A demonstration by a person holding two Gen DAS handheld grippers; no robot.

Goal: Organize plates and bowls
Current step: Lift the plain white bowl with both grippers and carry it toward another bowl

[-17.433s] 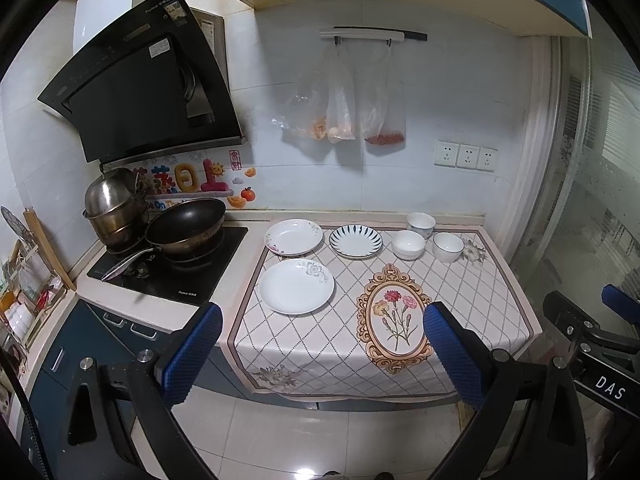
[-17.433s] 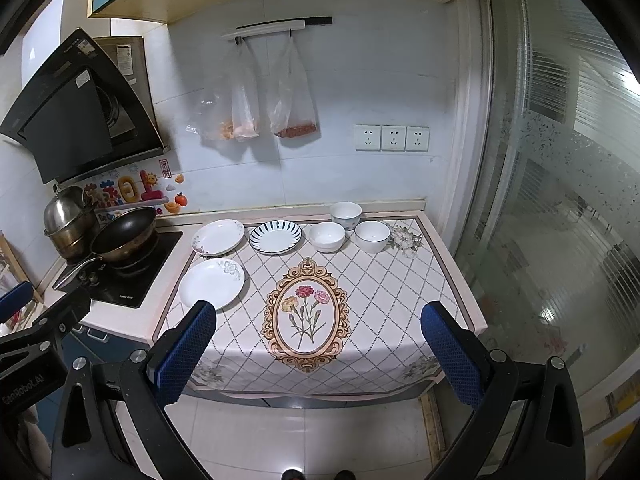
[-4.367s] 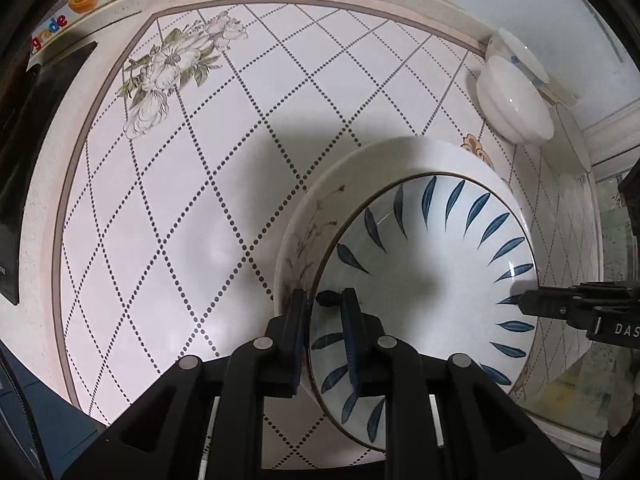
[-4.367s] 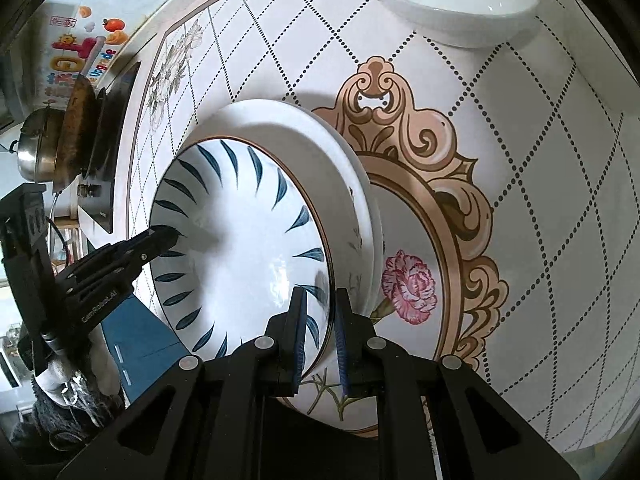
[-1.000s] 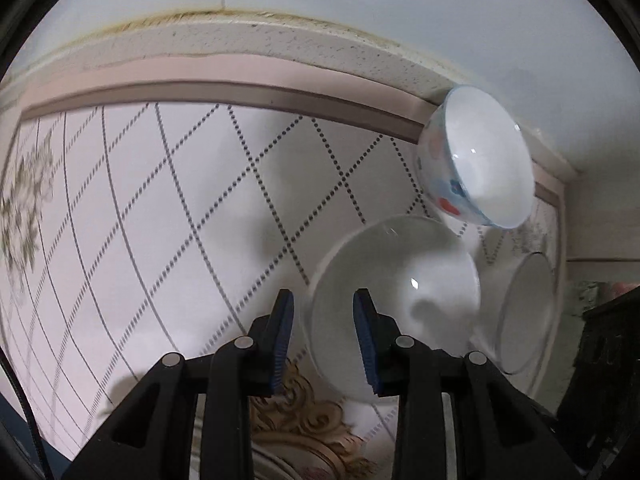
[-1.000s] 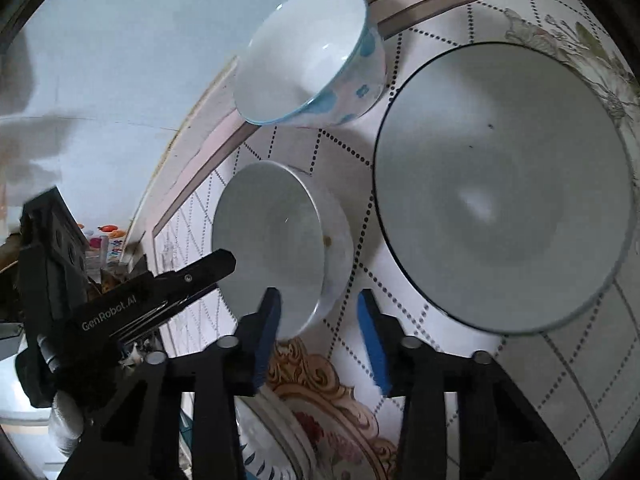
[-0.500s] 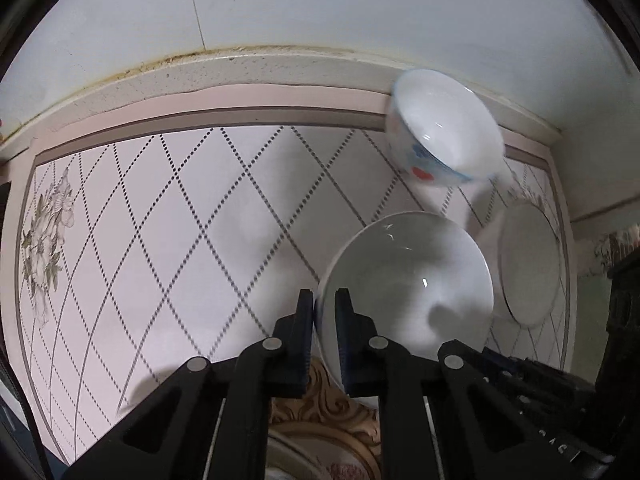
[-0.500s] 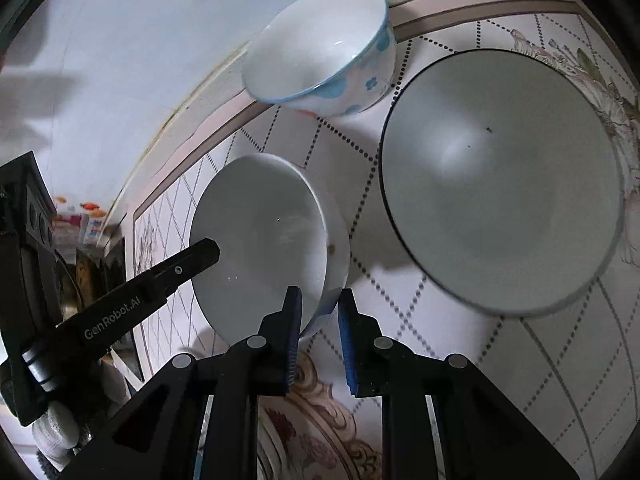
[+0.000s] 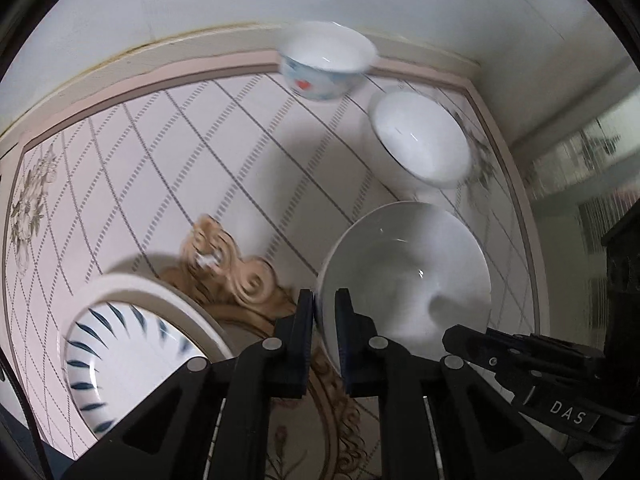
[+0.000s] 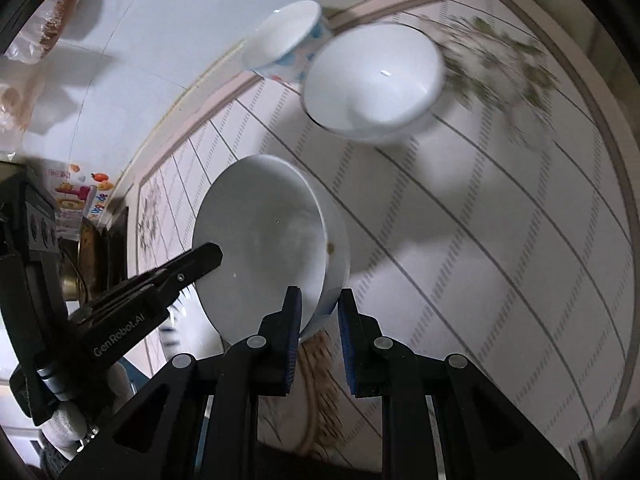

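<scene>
"GenRobot.AI" reads in white on the left gripper in the right wrist view; "DAS" shows on the right gripper in the left wrist view. Each gripper's jaws are pinching the rim of the plain white bowl from opposite sides, holding it tilted above the diamond-patterned tabletop. Toward the far right corner sit a second white bowl and a blue-patterned bowl (both blurred). The blue-striped plate lies on a white plate near the medallion, with bare cloth between plates and bowls
</scene>
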